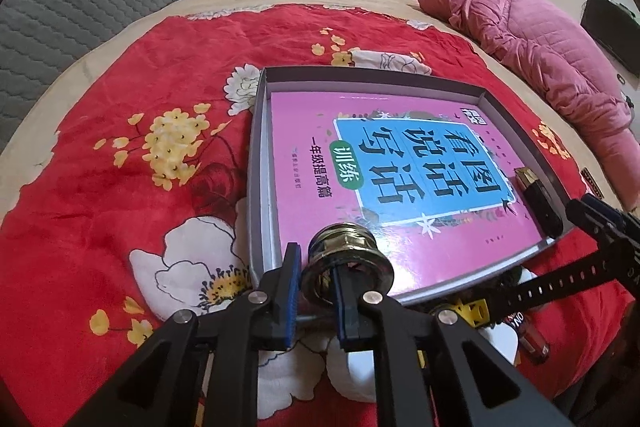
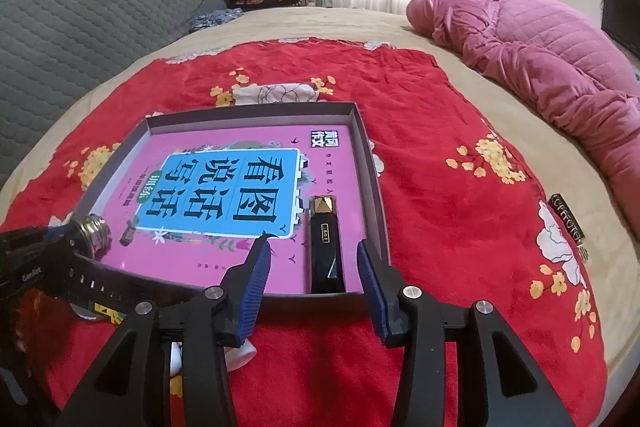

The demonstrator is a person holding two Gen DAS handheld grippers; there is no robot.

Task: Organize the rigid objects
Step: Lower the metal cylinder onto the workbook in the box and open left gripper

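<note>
While the left gripper (image 1: 316, 279) stands over the near left corner of the shallow grey box (image 1: 256, 155), its two blue-padded fingers straddle one wall of a threaded metal fitting (image 1: 346, 259): the right finger (image 1: 345, 301) reaches down inside the ring's bore and the left finger (image 1: 292, 283) stands outside the rim. The gap between them is narrow. A sliver of space seems to show between the outer pad and the rim, though the glare on the metal makes it hard to say whether the pads press the wall or merely bracket it. The fitting sits on the pink book (image 1: 400, 187) that fills the floor of the box, just ahead of the fingertips.

The right gripper (image 2: 314, 259) hovers at the near right corner of the same box, its fingers about half open and holding nothing. A black lighter with a gold faceted cap (image 2: 325, 243) lies flat on the book in the gap between them, a little ahead of the pads and touching neither; its cap points away from the fingers and its base lies against the near wall of the box. The box rests on a red floral blanket (image 2: 440, 147). Off to the right of the right fingers, well apart, a small dark labelled bar (image 2: 568, 223) lies on the blanket.
</note>
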